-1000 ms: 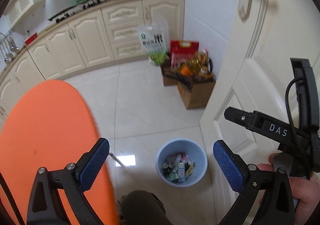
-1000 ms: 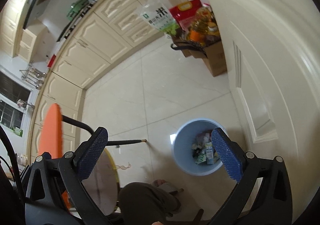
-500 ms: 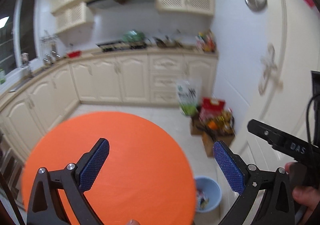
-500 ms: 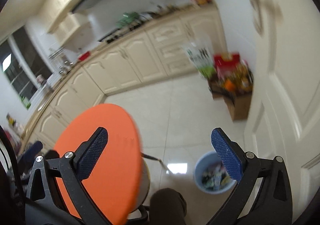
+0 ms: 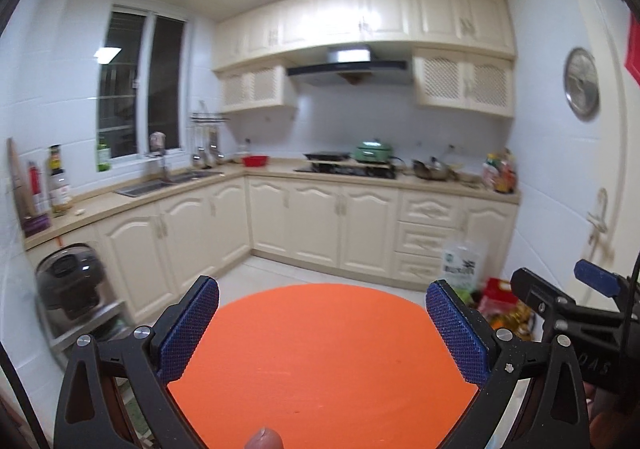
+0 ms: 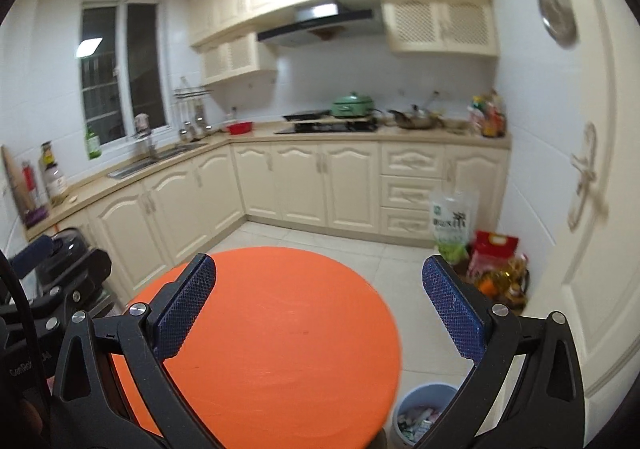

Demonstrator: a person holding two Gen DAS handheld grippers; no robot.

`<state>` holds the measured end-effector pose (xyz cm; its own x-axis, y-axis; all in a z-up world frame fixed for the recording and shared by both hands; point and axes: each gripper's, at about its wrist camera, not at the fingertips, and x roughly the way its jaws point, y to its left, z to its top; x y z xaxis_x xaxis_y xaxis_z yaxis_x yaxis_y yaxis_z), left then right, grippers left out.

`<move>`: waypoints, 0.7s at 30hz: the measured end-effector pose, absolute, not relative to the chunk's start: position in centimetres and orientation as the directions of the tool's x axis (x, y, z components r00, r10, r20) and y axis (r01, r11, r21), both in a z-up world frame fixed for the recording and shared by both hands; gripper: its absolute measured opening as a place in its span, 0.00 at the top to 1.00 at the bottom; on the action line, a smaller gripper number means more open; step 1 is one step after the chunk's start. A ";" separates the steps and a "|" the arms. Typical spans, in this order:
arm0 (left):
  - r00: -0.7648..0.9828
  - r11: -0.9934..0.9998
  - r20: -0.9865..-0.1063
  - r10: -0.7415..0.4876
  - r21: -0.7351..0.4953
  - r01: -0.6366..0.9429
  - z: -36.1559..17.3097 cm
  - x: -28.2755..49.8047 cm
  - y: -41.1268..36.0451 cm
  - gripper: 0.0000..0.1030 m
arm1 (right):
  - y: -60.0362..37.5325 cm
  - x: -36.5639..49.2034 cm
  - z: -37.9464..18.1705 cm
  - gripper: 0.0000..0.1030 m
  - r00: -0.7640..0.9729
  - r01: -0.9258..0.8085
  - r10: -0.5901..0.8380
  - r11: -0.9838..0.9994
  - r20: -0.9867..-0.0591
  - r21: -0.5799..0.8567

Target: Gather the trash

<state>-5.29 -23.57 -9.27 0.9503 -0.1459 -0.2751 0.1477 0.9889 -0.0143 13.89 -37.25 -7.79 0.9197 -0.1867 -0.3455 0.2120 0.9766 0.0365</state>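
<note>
A round orange table top (image 5: 320, 353) fills the lower middle of the left wrist view and also shows in the right wrist view (image 6: 280, 345); I see no trash on it. My left gripper (image 5: 322, 333) is open and empty above it. My right gripper (image 6: 320, 313) is open and empty above the table's right part. A light blue bin (image 6: 424, 409) with several wrappers inside stands on the floor at the table's right edge, under my right finger. The right gripper's body shows at the far right of the left wrist view (image 5: 576, 309).
Cream kitchen cabinets (image 5: 320, 225) run along the back and left walls with a sink (image 5: 160, 185) and stove (image 5: 348, 165). A cardboard box with groceries (image 6: 496, 273) and a rice bag (image 6: 452, 225) stand by the white door (image 6: 592, 209). A rice cooker (image 5: 72, 285) stands at the left.
Both grippers have tilted up from looking down at the bin and floor to looking level across the orange table at the kitchen. Both stay open and empty.
</note>
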 end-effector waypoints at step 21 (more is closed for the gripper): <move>0.959 0.998 -0.280 -0.054 -0.042 0.044 -10.0 -9.4 -24.1 0.01 | -31.6 14.4 -9.1 0.00 0.926 0.158 -0.149 0.987 -0.345 -0.003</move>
<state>-9.40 -24.07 -9.96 0.9586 -0.0540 -0.2796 0.0440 0.9982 -0.0419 14.42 -31.57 -9.14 0.9265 -0.1494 -0.3455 0.1579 0.9874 -0.0035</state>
